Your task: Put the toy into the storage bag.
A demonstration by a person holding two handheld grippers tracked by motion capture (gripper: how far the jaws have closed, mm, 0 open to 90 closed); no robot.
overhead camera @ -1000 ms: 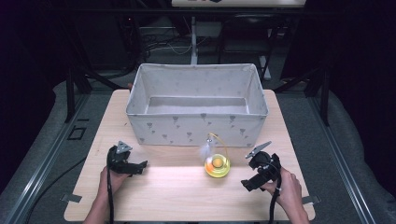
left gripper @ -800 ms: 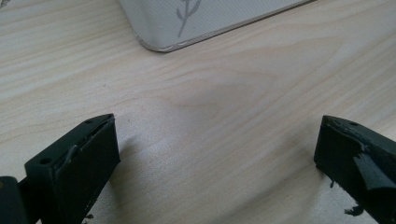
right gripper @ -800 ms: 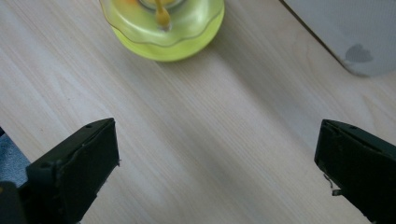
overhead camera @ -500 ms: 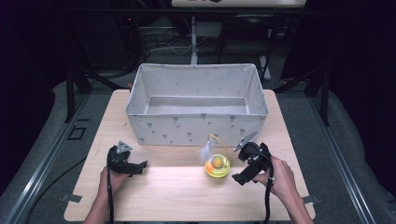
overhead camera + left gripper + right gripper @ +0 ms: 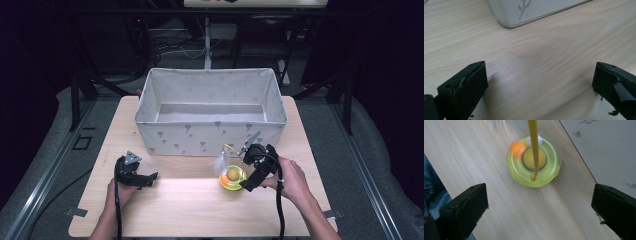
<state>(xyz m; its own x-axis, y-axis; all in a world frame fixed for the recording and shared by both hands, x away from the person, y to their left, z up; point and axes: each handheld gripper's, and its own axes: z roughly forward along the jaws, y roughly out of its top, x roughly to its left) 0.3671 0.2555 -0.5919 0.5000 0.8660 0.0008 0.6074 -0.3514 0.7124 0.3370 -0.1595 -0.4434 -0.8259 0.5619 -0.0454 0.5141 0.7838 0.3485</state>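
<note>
Yellow toy [image 5: 534, 160] flat on table, wand upright; right gripper [image 5: 539, 202] wide open, empty.

Yellow-green toy [image 5: 232, 177], orange ball [image 5: 517, 148]; grey leaf-print bin [image 5: 210, 134].

Both grippers, left [image 5: 150, 176] and right [image 5: 246, 186], are black with blocky square-ended jaws; a grey three-cornered plate [image 5: 131, 158] tops the left; black cables [image 5: 118, 210] trail toward 6 o'clock.

The toy [image 5: 232, 176] lies on the table [image 5: 200, 210] just before the bin [image 5: 210, 135], with the right gripper [image 5: 250, 175] beside it and the left gripper [image 5: 145, 177] well apart.
</note>
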